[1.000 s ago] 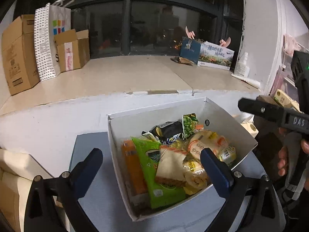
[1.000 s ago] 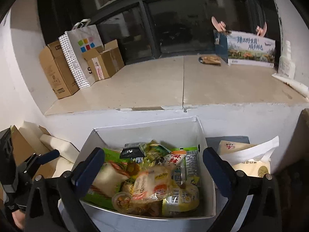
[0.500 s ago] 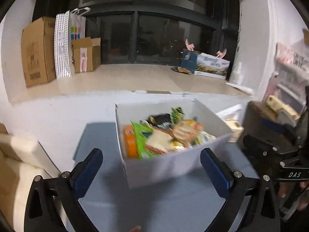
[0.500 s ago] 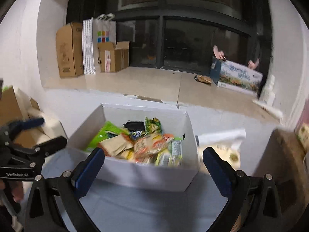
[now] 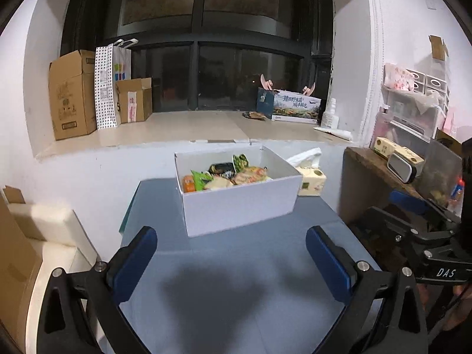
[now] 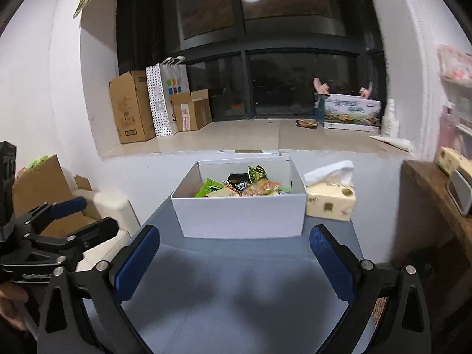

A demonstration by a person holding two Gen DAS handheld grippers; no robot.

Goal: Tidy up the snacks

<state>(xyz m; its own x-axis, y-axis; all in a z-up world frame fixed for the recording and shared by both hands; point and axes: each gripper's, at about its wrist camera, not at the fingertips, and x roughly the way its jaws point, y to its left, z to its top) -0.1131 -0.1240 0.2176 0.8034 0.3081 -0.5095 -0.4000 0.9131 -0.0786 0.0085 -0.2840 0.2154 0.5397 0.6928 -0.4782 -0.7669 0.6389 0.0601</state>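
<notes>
1. The left gripper point(image 5: 231, 261) hung over the bare near part of the blue table point(image 5: 236, 295) with its fingers wide apart and nothing between them, probably so the way to the box stayed clear.
2. The white box point(image 5: 239, 203) stood at the table's far end near the wall, with the snacks point(image 5: 227, 175) heaped inside it; no packet lay loose on the table.
3. A tissue pack point(image 6: 330, 203) sat just beside the box's right wall.
4. The right gripper point(image 6: 234, 261) was also spread and empty, level with its partner.
5. A second earlier both grippers hovered close above the open box; by this moment they had drawn back, and the box looked smaller and farther off.
</notes>
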